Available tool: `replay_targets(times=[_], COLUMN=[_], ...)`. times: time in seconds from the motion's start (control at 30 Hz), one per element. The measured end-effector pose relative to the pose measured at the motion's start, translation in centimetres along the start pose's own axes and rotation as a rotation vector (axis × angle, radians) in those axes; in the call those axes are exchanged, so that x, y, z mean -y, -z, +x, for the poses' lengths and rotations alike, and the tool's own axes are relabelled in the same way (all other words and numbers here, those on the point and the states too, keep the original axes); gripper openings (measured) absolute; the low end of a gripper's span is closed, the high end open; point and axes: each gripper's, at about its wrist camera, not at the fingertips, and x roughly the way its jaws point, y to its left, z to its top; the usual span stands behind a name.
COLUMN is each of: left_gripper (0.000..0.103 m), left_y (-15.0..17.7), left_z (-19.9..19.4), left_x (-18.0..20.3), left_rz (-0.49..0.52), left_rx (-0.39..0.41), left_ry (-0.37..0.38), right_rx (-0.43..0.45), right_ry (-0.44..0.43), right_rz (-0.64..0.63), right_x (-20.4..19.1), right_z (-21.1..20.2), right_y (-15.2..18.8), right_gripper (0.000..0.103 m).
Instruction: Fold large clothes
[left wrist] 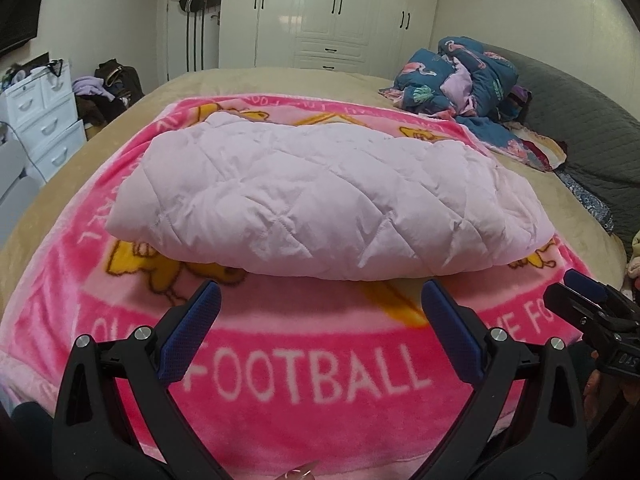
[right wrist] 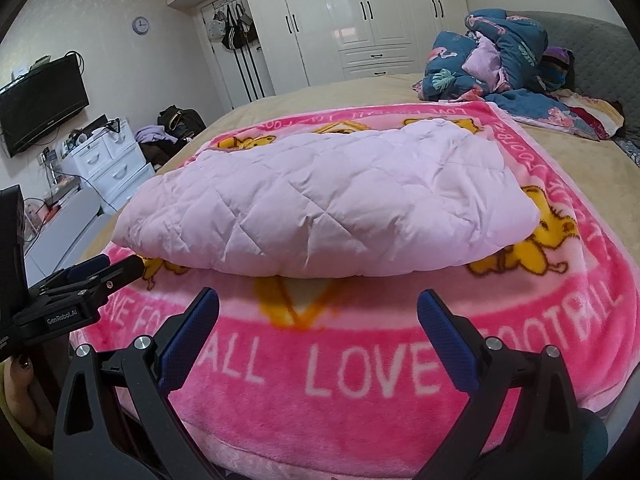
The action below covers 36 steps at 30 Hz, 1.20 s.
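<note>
A pale pink quilted jacket lies folded into a thick rectangle on a pink blanket printed with "FOOTBALL" and "LOVE". My left gripper stands open just short of the jacket's near edge, nothing between its blue pads. My right gripper is open too, facing the same near edge with an empty gap. Each gripper shows in the other's view: the right one at the right edge, the left one at the left edge.
The blanket covers a beige bed. A heap of blue patterned bedding sits at the far right by a grey headboard. White drawers, a wall TV and wardrobes line the room.
</note>
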Motion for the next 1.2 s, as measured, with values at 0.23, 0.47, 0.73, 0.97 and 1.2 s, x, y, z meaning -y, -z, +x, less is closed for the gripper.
replay_targets(times=[0.23, 0.47, 0.73, 0.97, 1.2], left_gripper=[0.094, 0.094, 0.094, 0.094, 0.094], left_y=[-0.08, -0.16, -0.24, -0.3, -0.42], left_z=[-0.39, -0.49, -0.49, -0.51, -0.47], left_x=[0.15, 0.21, -0.01, -0.16, -0.22], left_rz=[0.004, 0.004, 0.004, 0.001, -0.001], left_rx=[0.018, 0.016, 0.02, 0.02, 0.016], left_ry=[0.001, 0.008, -0.005, -0.009, -0.004], right_rx=[0.008, 0.007, 0.01, 0.013, 0.012], right_ry=[0.002, 0.002, 0.007, 0.003, 0.001], right_rz=[-0.01, -0.016, -0.025, -0.027, -0.027], right_x=[0.04, -0.04, -0.03, -0.13, -0.18], right_z=[-0.31, -0.29, -0.32, -0.4, -0.4], right_y=[0.04, 0.01, -0.13, -0.28, -0.29], right_gripper=[0.099, 0.099, 0.099, 0.099, 0.099])
